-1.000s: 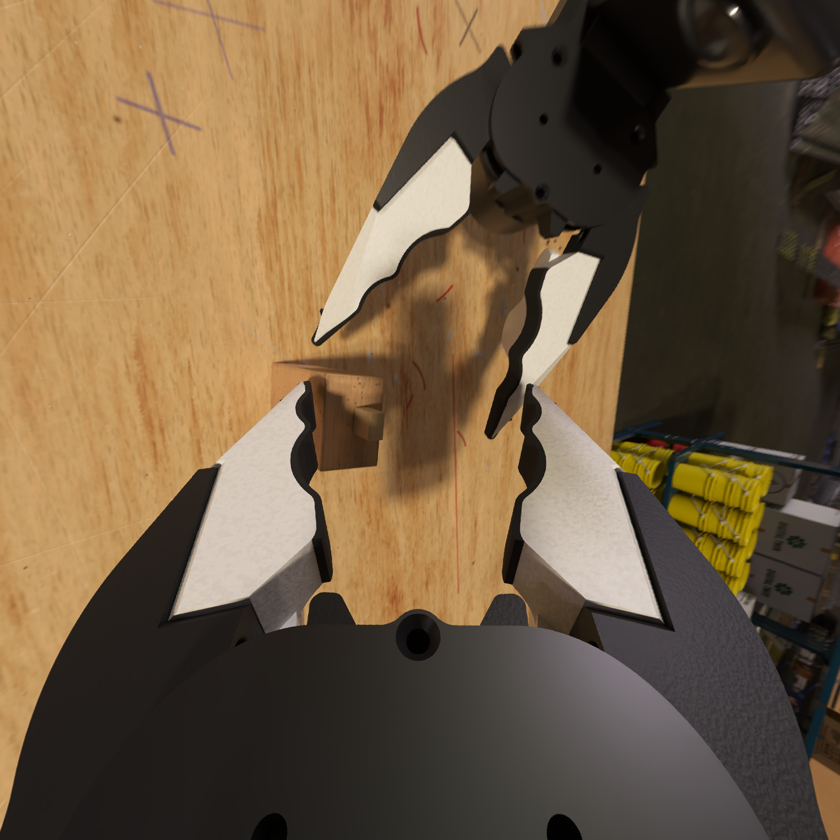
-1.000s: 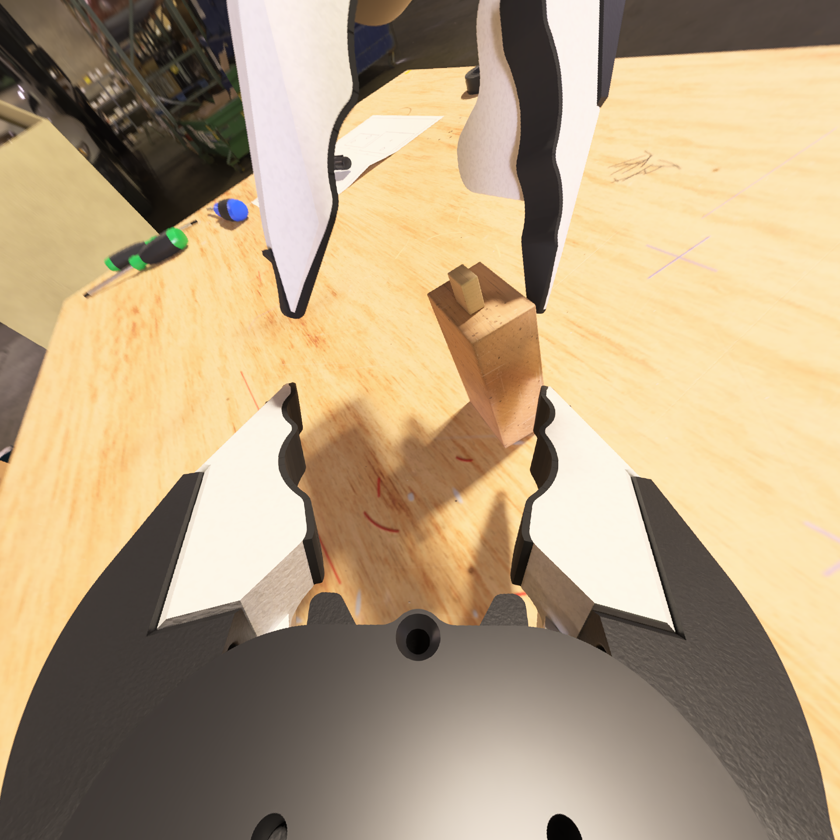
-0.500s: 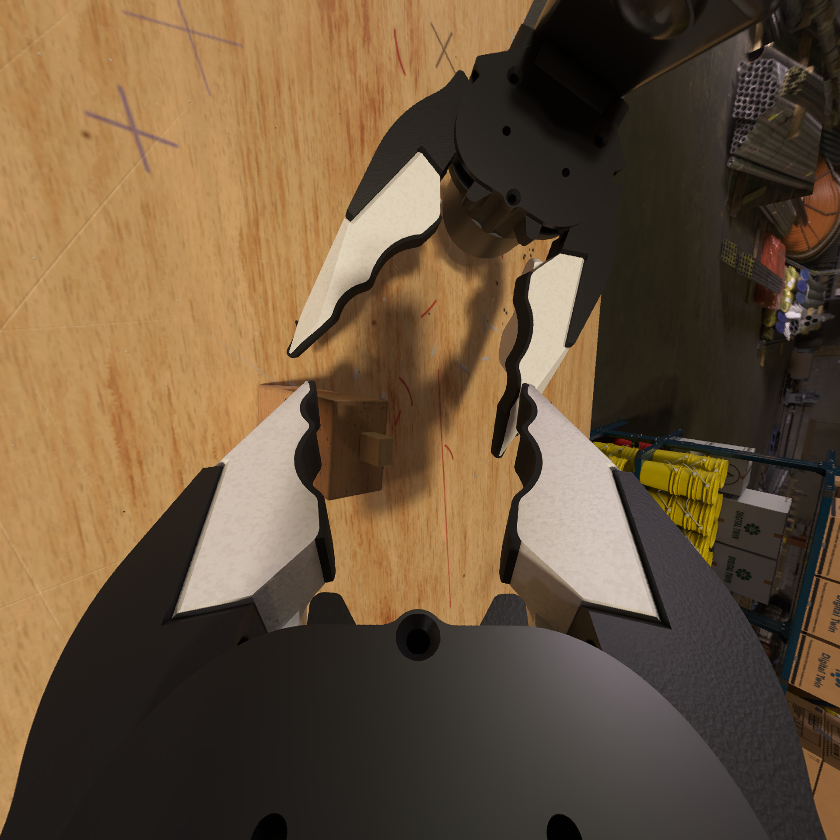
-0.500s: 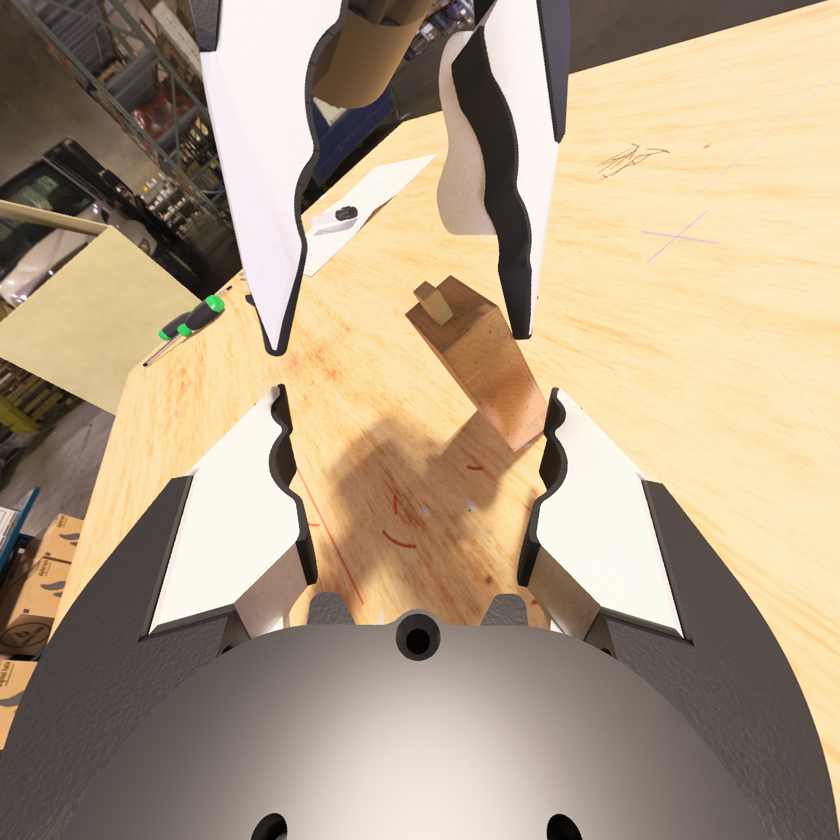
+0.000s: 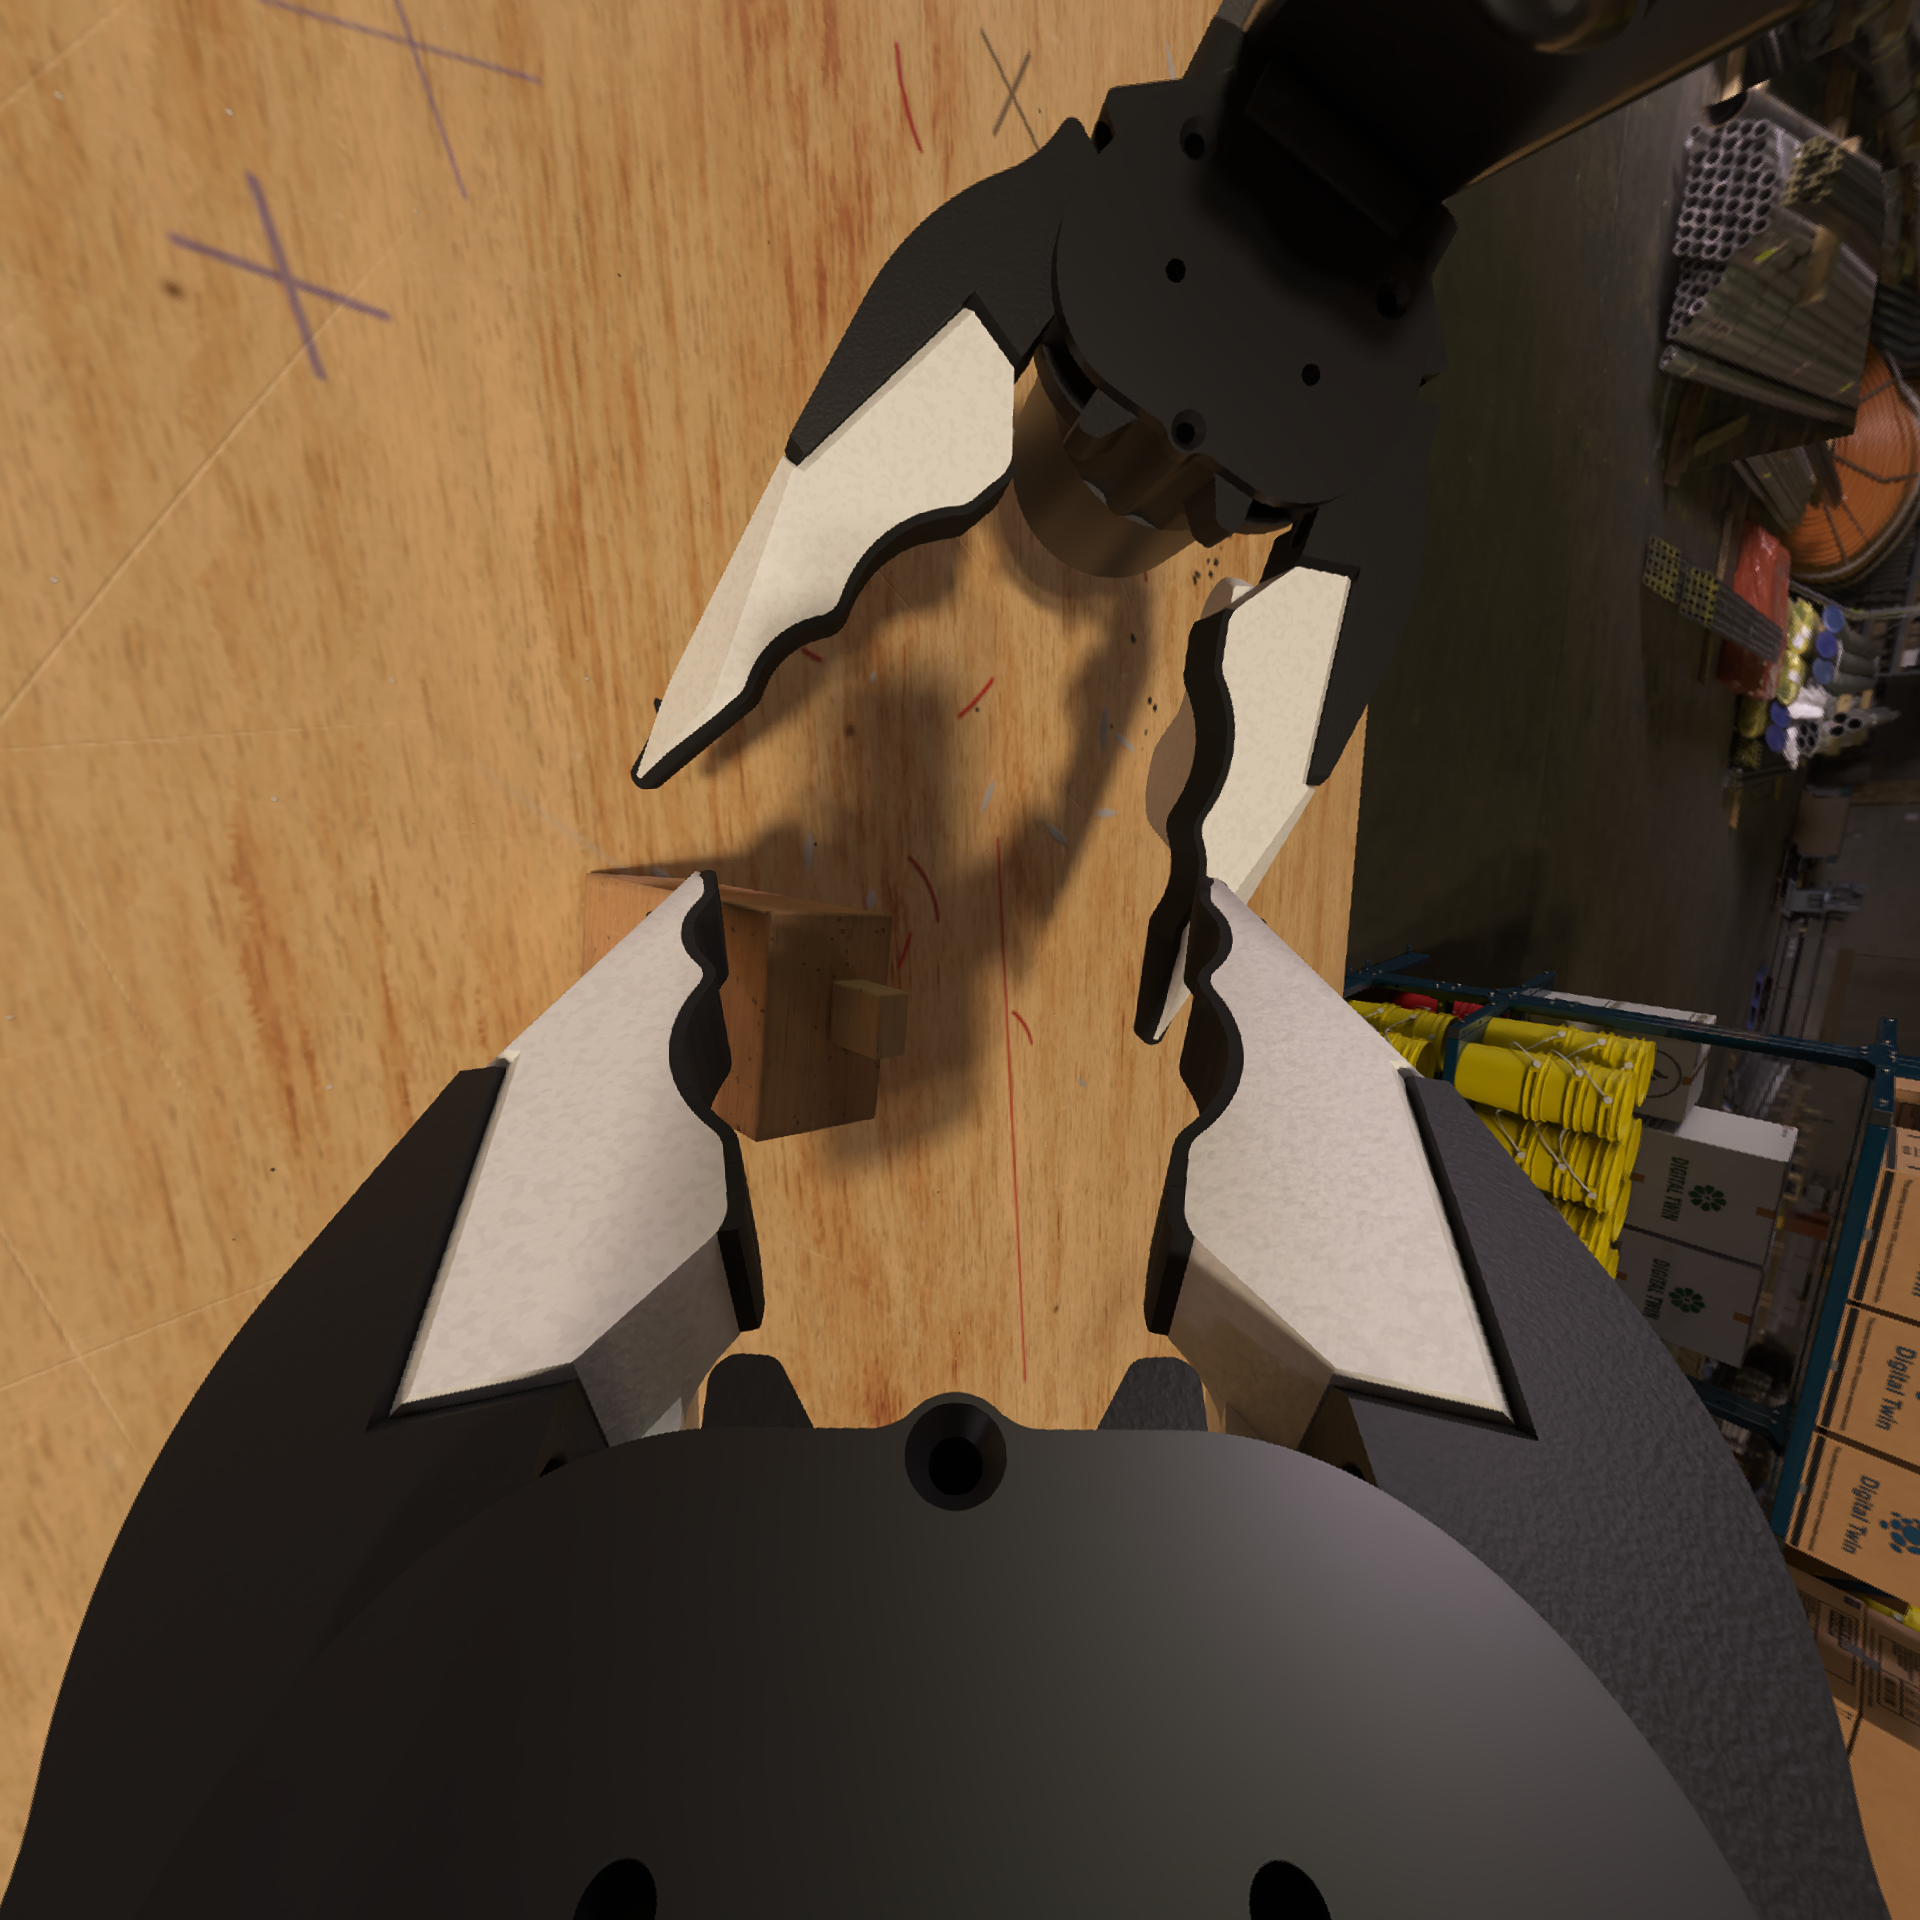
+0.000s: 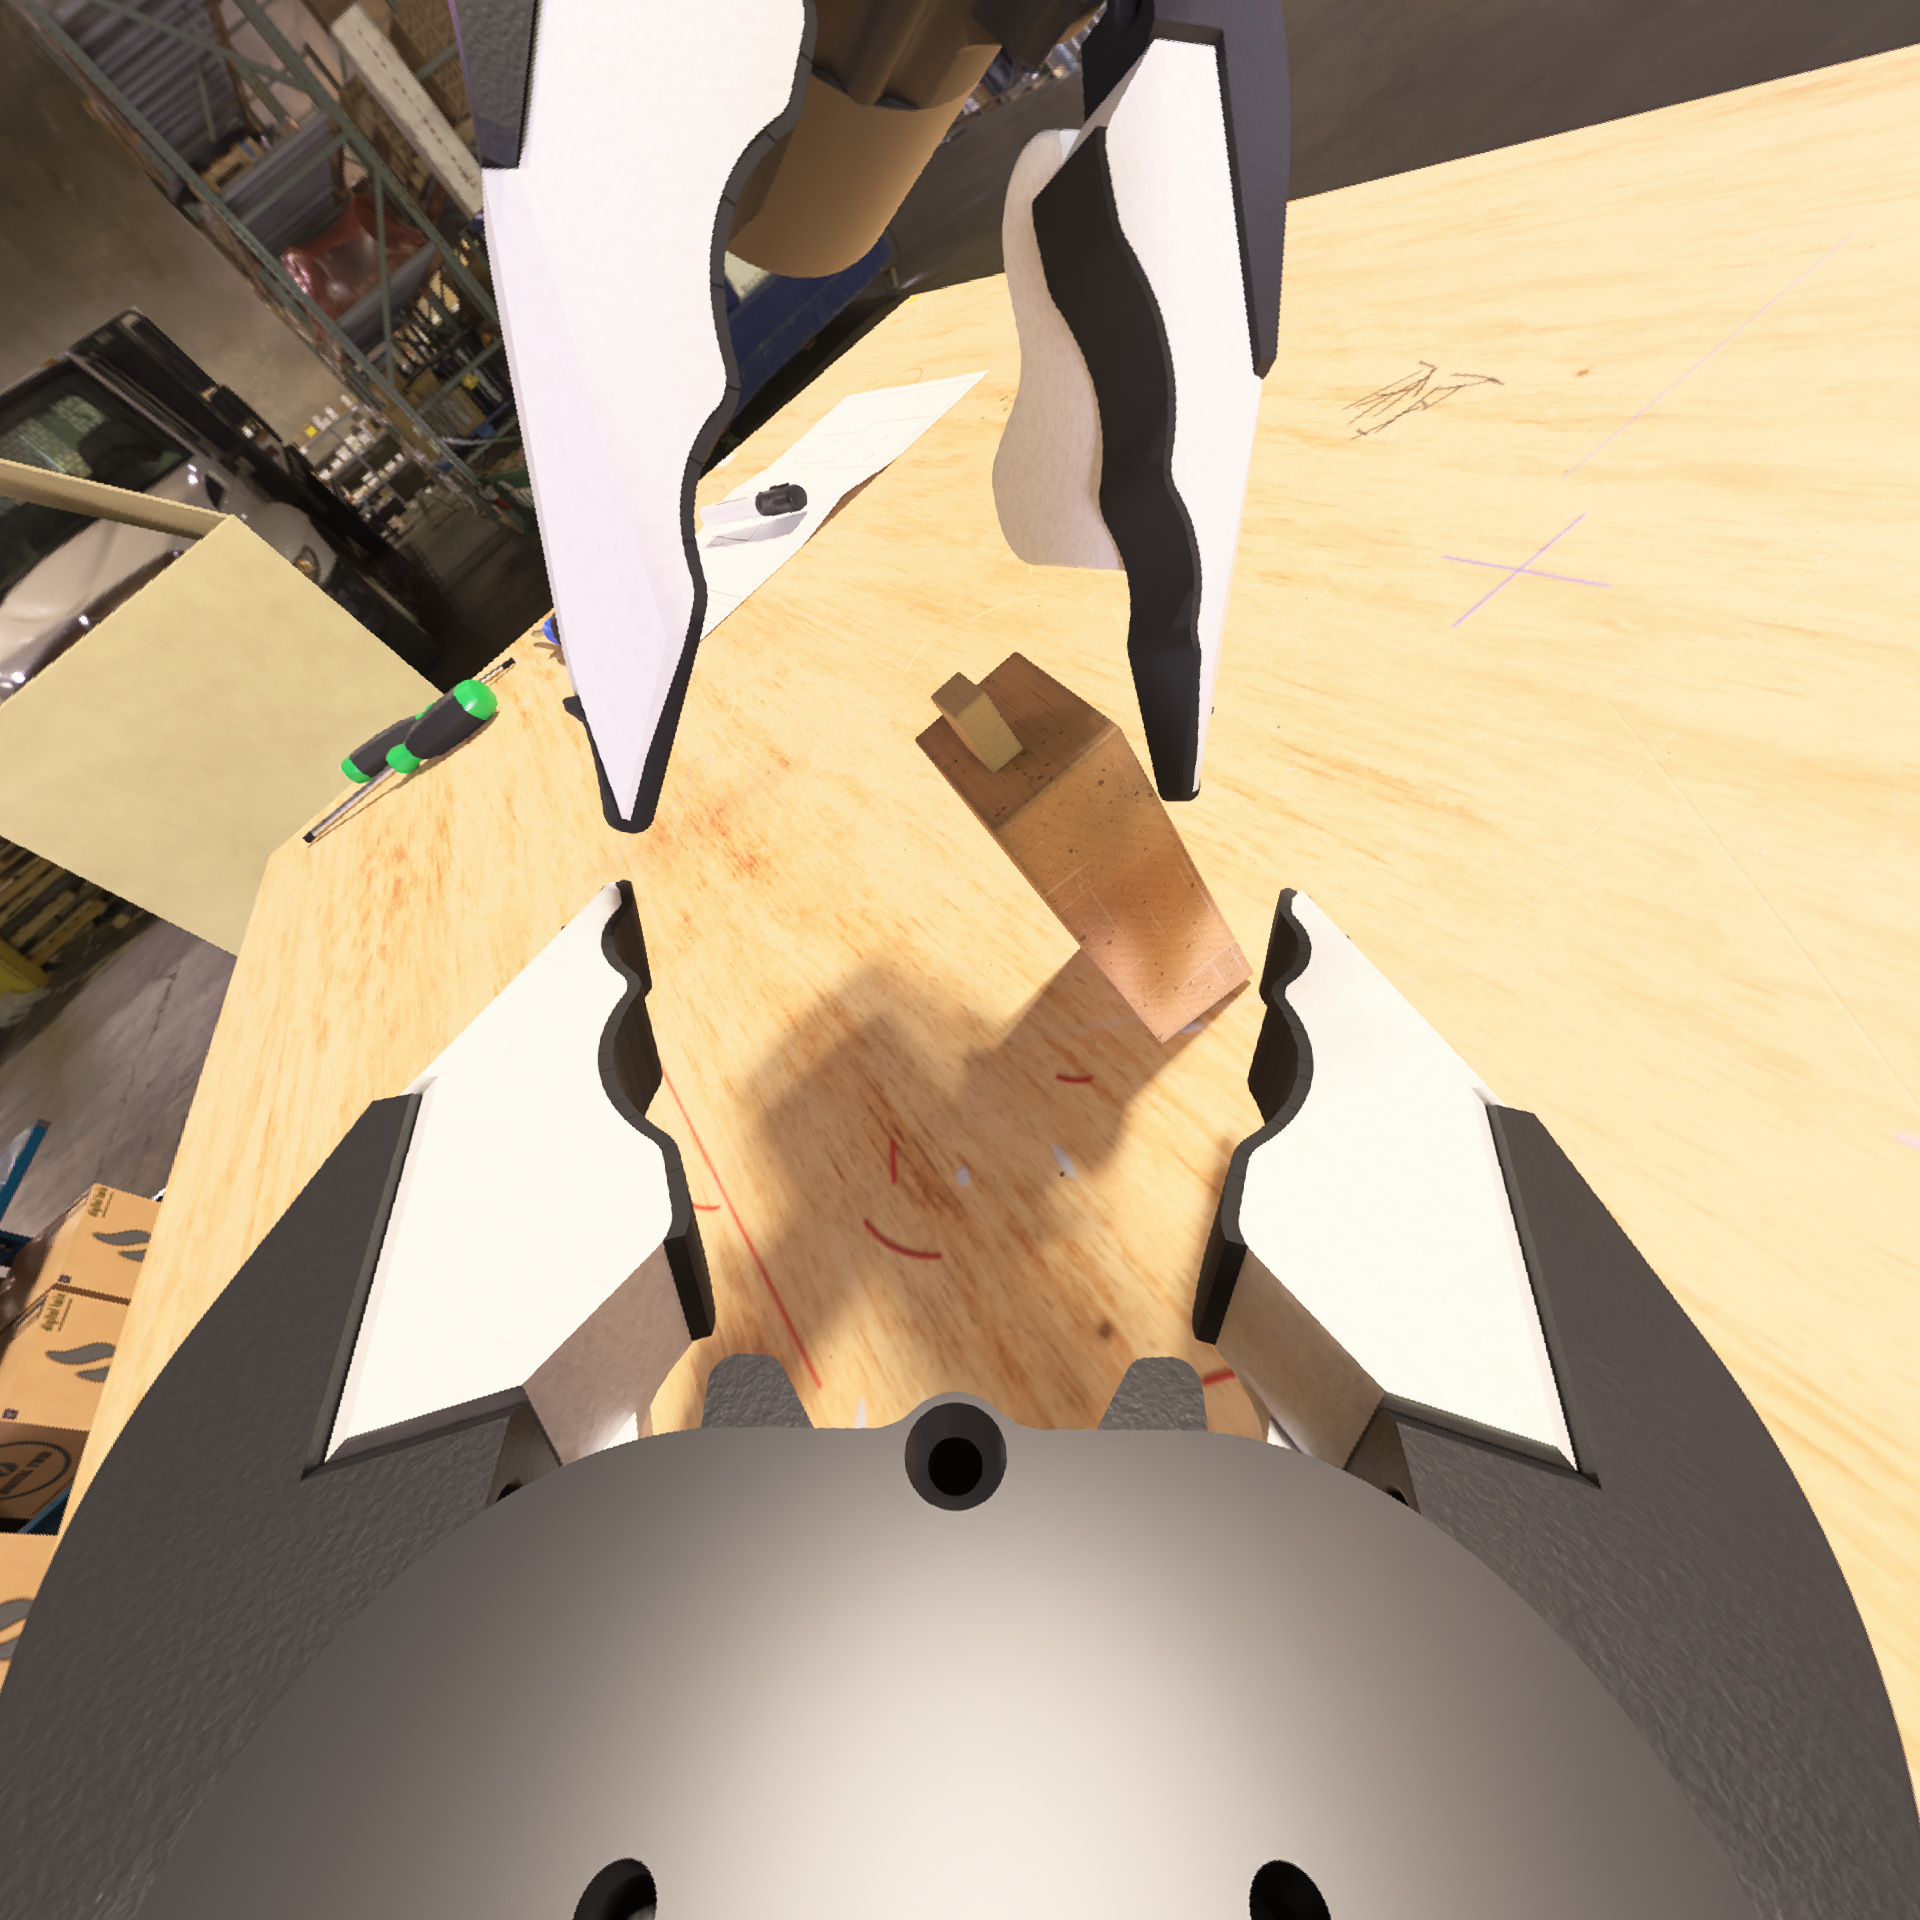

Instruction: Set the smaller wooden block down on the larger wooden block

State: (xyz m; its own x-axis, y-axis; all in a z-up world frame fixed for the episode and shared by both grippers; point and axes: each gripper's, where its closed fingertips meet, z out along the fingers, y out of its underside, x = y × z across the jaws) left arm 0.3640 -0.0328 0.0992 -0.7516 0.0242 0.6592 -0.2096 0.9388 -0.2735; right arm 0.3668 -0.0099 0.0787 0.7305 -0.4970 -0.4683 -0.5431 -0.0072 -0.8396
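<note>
Here we find both sets of jaws spread wide with nothing between them. The left gripper (image 5: 951, 904) shows bare table (image 5: 312, 727) in its gap; its left-hand finger (image 5: 613, 1122) overlaps the near edge of the larger wooden block (image 5: 800, 1018), which sits at about 11 o'clock from the gap centre. We cannot tell whether finger and block touch. The right gripper (image 6: 956, 894) likewise frames only shadowed tabletop.

The smaller wooden block (image 6: 977, 717) rests on the top face of the larger wooden block (image 6: 1101, 862), near the face's middle and inside its edges. In the right wrist view the stack stands at 1 o'clock from the gap, near the right-hand finger (image 6: 1351, 1122), apart from it.

The opposing gripper, also spread, hangs over the stack in each view, tips clear of the blocks.

Outward: the table edge runs close at 3 o'clock in the left wrist view, just beyond the finger tips. At 9 to 12 o'clock the board is open, with pencilled crosses (image 5: 281, 275). In the right wrist view, two green-handled screwdrivers (image 6: 416, 732) lie at 10 o'clock by the far edge, and a paper sheet (image 6: 831, 457) at 12.
</note>
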